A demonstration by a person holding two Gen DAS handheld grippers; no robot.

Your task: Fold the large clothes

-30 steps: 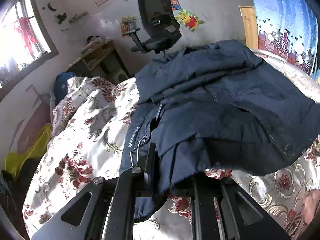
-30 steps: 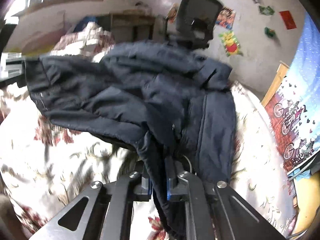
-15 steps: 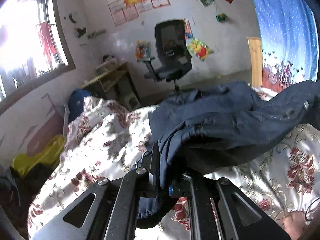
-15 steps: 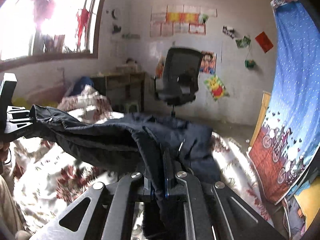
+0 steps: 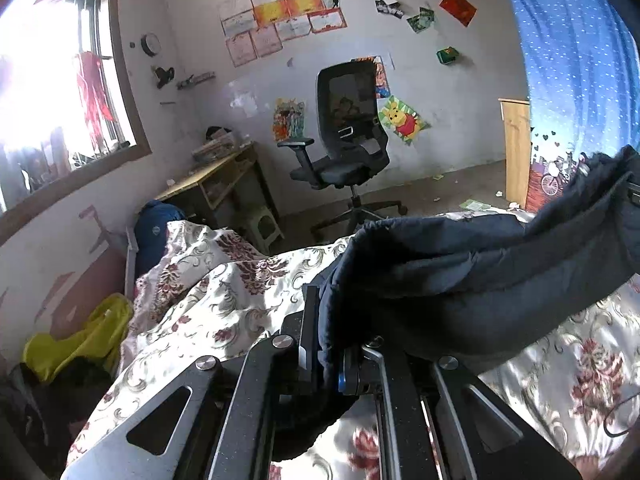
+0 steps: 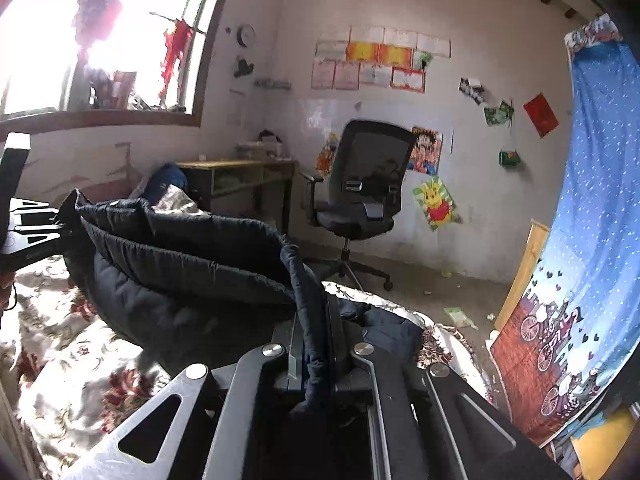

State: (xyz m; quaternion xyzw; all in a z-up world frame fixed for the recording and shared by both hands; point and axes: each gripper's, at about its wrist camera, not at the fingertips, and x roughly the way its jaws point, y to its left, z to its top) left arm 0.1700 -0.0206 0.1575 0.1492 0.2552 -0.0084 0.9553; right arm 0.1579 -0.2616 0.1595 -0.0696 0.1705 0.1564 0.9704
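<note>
Both sets of jaws are clamped on the edge of the dark blue jacket (image 5: 460, 280), which hangs stretched between the left gripper (image 5: 326, 344) and the right gripper (image 6: 316, 344) above the flowered bed (image 5: 208, 308), sagging toward 9 o'clock in the right view. To fold well, keep the held edge taut and level, then lay it flat.

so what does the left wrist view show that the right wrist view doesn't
Only the left wrist view: a yellow bag beside the bed, a small stool near the desk, and the left gripper shut on the dark jacket.

Only the right wrist view: the right gripper shut on the jacket's other edge, and a round wall clock.

Both: the jacket held above the floral bedspread, the office chair, the desk.
</note>
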